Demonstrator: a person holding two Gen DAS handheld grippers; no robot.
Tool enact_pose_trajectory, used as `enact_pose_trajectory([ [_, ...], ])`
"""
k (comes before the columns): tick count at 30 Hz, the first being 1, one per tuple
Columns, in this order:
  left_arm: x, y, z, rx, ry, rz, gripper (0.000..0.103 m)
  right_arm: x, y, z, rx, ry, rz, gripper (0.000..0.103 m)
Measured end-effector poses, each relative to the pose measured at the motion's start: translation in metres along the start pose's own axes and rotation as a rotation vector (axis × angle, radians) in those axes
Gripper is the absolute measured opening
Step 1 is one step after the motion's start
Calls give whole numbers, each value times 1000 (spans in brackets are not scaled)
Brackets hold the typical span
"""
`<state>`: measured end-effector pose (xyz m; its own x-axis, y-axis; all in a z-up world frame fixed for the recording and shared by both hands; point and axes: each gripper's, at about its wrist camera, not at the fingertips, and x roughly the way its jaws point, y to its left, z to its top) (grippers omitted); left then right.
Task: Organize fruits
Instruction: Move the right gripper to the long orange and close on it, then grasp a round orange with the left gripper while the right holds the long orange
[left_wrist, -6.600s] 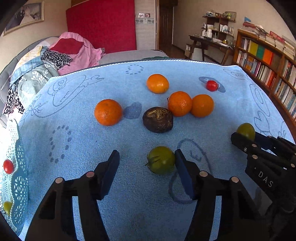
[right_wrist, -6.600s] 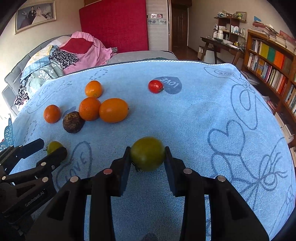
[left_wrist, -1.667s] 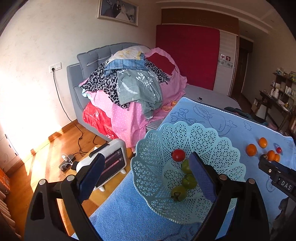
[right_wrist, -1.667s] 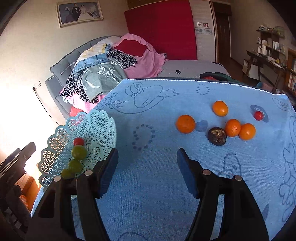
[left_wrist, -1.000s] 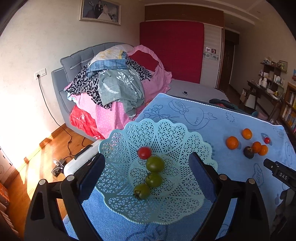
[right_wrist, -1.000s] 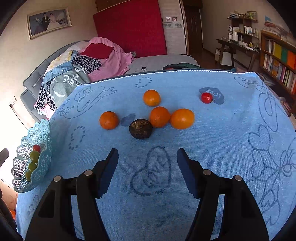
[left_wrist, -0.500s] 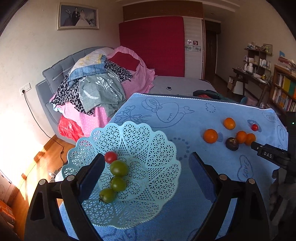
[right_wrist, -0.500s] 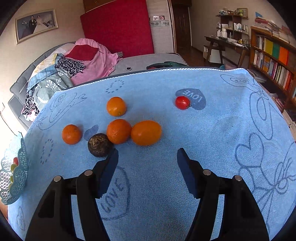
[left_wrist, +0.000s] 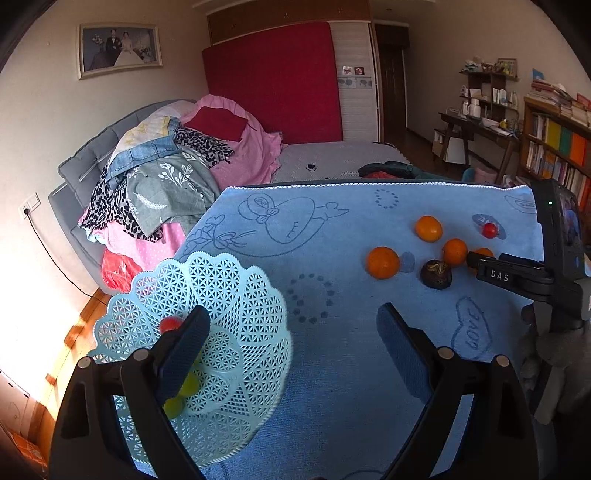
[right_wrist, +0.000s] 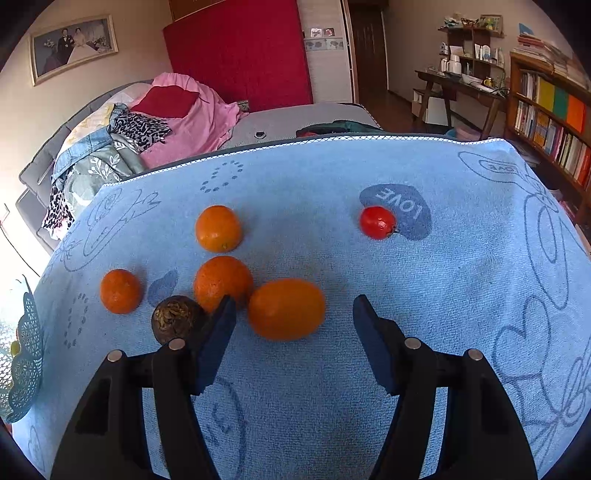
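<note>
You have four oranges out on the tabletop: the biggest orange (right_wrist: 286, 308) lies nearest the right tongs (right_wrist: 293, 341), touching a rounder orange (right_wrist: 222, 282) on its left. Behind those sits the far orange (right_wrist: 218, 228), and a small orange (right_wrist: 120, 290) lies apart to the left. A dark brown fruit (right_wrist: 178, 319) rests against the rounder orange. A red tomato (right_wrist: 377, 222) sits alone at the right. In your lattice basket (left_wrist: 240, 295) at the tabletop's left end lie a red tomato (left_wrist: 168, 324) and yellow-green fruits (left_wrist: 188, 386), partly hidden.
</note>
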<state>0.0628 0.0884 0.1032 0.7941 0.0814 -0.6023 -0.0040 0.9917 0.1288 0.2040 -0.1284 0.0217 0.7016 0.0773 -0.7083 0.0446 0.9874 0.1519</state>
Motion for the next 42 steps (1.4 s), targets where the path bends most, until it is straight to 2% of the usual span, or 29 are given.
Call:
enact_pose_trajectory([
  [11,18,-27,7,47,22,-17,91,0,-9,-4,27,-2,39,65],
  [16,26,-36,7,59,36,-21,91,-1,-7,-4,9,-6,53,56],
  [20,34,-44,8,71,48,-24,91,-2,2,-5,-24,-12,57,46],
  [30,50,-72,15,124,32,-41,91,-6,0,-7,-28,-20,48,45],
  [35,66,-82,22,105,19,-60,91,-12,-1,-7,-37,-47,-7,45],
  [42,94,-89,26,88,15,-90,91,-14,-7,-7,-29,-64,-31,45],
])
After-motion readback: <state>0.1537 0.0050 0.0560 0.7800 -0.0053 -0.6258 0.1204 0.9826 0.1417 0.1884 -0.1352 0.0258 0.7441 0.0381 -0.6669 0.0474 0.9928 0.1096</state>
